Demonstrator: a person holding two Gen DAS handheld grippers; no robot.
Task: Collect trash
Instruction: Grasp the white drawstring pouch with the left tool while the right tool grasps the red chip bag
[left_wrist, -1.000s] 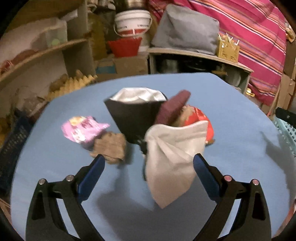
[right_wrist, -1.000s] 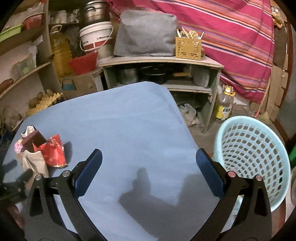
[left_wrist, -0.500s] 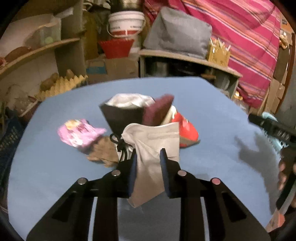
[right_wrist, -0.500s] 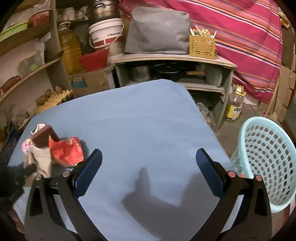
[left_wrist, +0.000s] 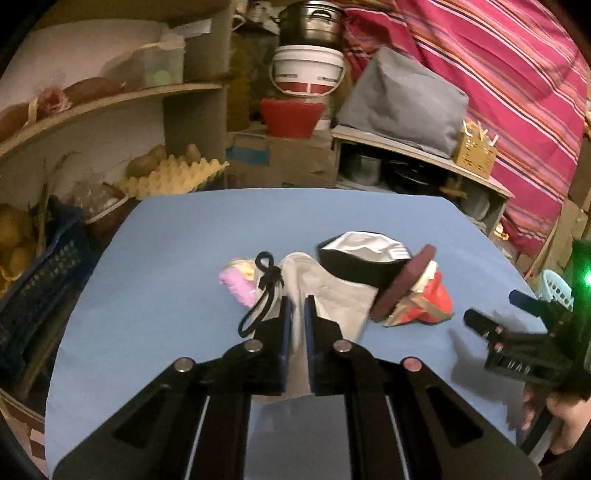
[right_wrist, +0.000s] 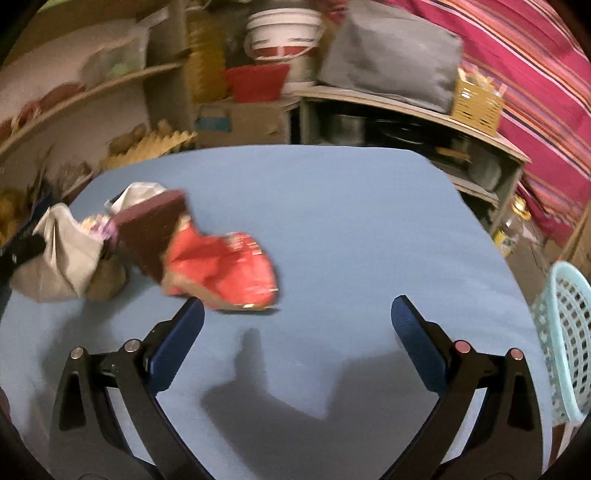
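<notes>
My left gripper (left_wrist: 298, 306) is shut on a grey drawstring pouch (left_wrist: 332, 295) and holds it above the blue table (left_wrist: 184, 236). Behind it lie a pink wrapper (left_wrist: 236, 284), a black paper bag with white lining (left_wrist: 354, 262), a maroon box (left_wrist: 406, 284) and a red wrapper (left_wrist: 436, 299). My right gripper (right_wrist: 295, 317) is open and empty over the table, just right of the red wrapper (right_wrist: 221, 269). In the right wrist view the pouch (right_wrist: 59, 254) and maroon box (right_wrist: 147, 229) sit at the left. The right gripper also shows in the left wrist view (left_wrist: 509, 332).
A light-blue plastic basket (right_wrist: 565, 332) stands off the table's right edge. Shelves with a bucket (left_wrist: 308, 70), a red bowl (left_wrist: 291, 116) and egg trays (left_wrist: 173, 177) stand behind the table. A dark blue crate (left_wrist: 33, 280) is at the left.
My left gripper closed on the grey pouch and lifted it. My right gripper moved left toward the red wrapper, staying open.
</notes>
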